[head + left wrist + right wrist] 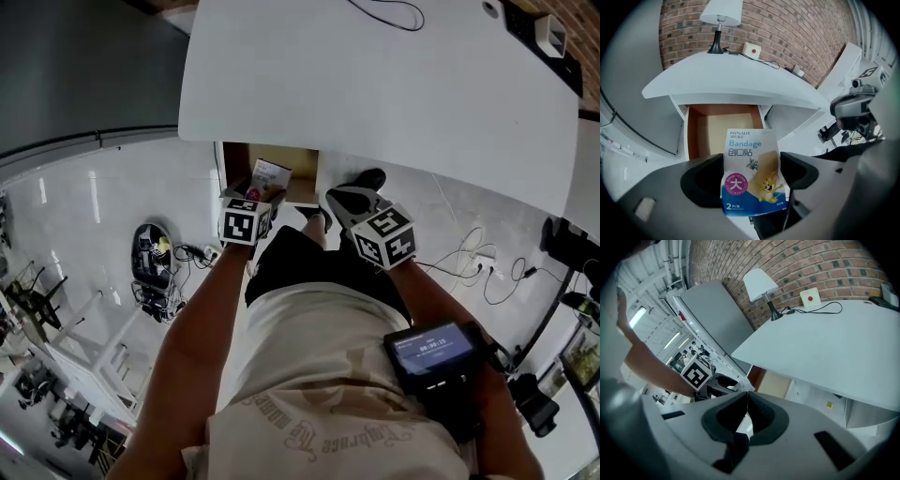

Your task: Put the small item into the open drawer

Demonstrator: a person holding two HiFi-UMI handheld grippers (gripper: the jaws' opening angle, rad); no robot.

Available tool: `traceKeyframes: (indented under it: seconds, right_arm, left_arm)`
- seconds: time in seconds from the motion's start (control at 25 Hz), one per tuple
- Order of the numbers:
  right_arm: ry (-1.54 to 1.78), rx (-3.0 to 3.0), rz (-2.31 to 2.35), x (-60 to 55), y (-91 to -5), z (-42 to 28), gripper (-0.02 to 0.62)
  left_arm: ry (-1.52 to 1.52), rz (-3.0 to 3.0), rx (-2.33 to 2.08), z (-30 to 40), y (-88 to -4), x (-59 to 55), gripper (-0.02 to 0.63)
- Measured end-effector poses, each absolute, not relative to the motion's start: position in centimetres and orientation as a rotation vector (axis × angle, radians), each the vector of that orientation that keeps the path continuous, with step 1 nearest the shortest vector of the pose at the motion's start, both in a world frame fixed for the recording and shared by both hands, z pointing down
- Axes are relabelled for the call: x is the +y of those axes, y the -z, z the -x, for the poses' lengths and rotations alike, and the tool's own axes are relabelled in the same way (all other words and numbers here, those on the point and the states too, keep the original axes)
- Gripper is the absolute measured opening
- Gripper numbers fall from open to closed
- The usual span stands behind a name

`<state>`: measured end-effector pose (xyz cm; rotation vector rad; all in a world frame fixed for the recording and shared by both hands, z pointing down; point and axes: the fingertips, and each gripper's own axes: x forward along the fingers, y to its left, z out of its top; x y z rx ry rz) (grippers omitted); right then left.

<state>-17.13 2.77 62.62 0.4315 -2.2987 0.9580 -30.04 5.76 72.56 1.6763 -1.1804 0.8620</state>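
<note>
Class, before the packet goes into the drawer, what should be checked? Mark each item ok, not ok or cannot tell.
1. Grip: the bandage packet is clamped between the jaws of the left hand-held gripper: ok.
2. Access: the drawer is pulled open: ok.
3. Room: the drawer floor that is in view is bare: ok.
4. Position: the packet is right above the opening: cannot tell; the left gripper view shows the drawer ahead of it.
5. Other hand: the right hand-held gripper is shut on nothing and off to the side of the drawer: ok.
</note>
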Motion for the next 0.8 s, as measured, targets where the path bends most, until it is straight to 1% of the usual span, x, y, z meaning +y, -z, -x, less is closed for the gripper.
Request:
traceKeyframes:
  seconds: [0.12,0.32,0.56,0.8]
  right_arm:
    - [-0.968,-2.282,-0.424,3.5,-64.3,17.3,0.006]
    - [-0.970,-2.255,-0.384,7.2,-67.5,20.7,0.006]
    - [-1.026,-2.246,-0.399,6.3,-69.1,17.8,0.006]
    - [-1.054,-2.241,-0.420,6.9,-71.5,17.8,0.006]
  left_arm:
    - [-0.910,-1.681,-1.176,30.5,-74.0,6.1,0.382]
    - [-0.975,-1.690,-1.170,33.9,-77.1,8.4,0.382]
    - [-1.018,-1.702,-1.185,31.3,-78.2,5.2,0.382]
    - [-1.043,-1.712,-1.227,32.1,-80.5,3.9,0.382]
